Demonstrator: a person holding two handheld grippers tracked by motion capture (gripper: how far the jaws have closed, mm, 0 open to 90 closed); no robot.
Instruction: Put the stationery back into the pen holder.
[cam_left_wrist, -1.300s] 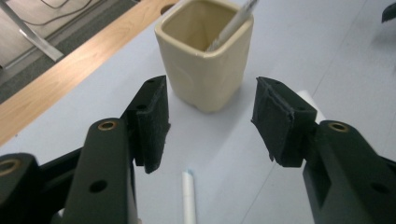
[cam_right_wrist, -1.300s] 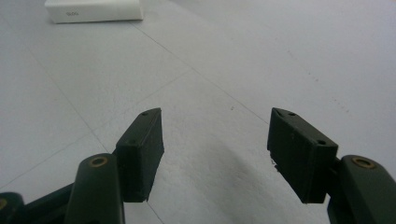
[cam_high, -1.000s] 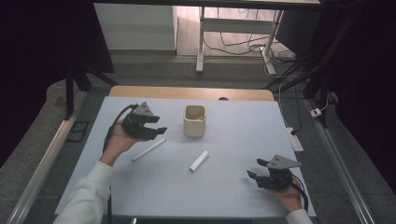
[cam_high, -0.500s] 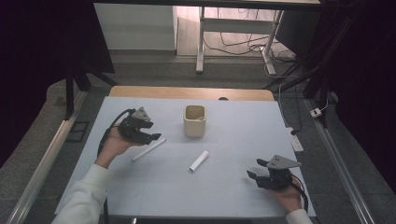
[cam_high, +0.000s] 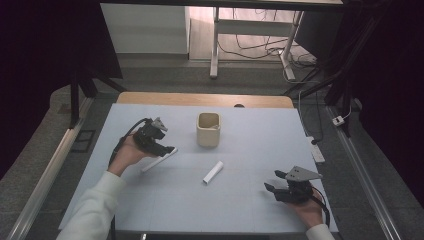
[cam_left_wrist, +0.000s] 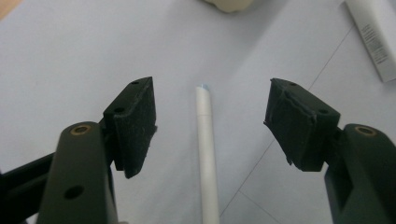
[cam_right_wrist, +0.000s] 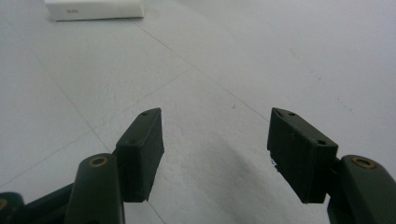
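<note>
The left tool (cam_left_wrist: 205, 126), its jaws having just been opening, straddles the thin white paper-wrapped stick (cam_left_wrist: 207, 154) lying on the pale counter (cam_left_wrist: 70, 56); no grip yet. The right tool (cam_right_wrist: 215, 154) rests open, empty. Closing and lifting remain.

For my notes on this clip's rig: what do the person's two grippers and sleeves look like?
Both are black two-jaw tools. The left gripper has angular jaws faced with rough dark pads and brass-coloured rivets at the joints; a black cable loops back from it. The right gripper carries a grey three-cornered plate on top, with a cable by the wrist. The left forearm wears a white sleeve.
</note>
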